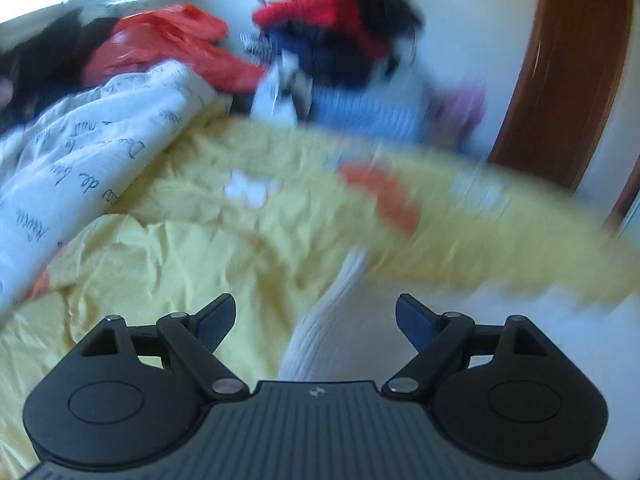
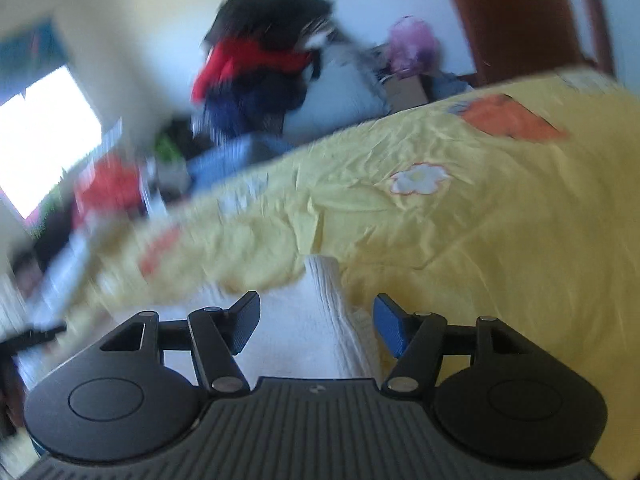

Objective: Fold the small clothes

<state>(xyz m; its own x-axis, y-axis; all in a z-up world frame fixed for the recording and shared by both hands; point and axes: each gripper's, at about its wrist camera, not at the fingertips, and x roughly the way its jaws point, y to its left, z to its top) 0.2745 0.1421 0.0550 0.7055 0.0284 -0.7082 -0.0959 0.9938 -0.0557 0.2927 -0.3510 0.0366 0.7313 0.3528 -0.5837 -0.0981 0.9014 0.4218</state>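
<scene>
Left gripper (image 1: 315, 316) and right gripper (image 2: 316, 320) both spread, holding nothing, over white knit garment (image 2: 332, 320). Only left view showed script-printed sheet (image 1: 80, 152).

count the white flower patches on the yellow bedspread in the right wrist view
1 clearly: a white flower mid-sheet on the yellow bedspread, below the orange patch. A pale blurred spot further left may be a second; motion blur hides more.

Knit garment (image 2: 332, 320) on bedsheet (image 2: 480, 220), just ahead of both cameras; clothes pile (image 1: 340, 40) behind bed, against wall.
</scene>
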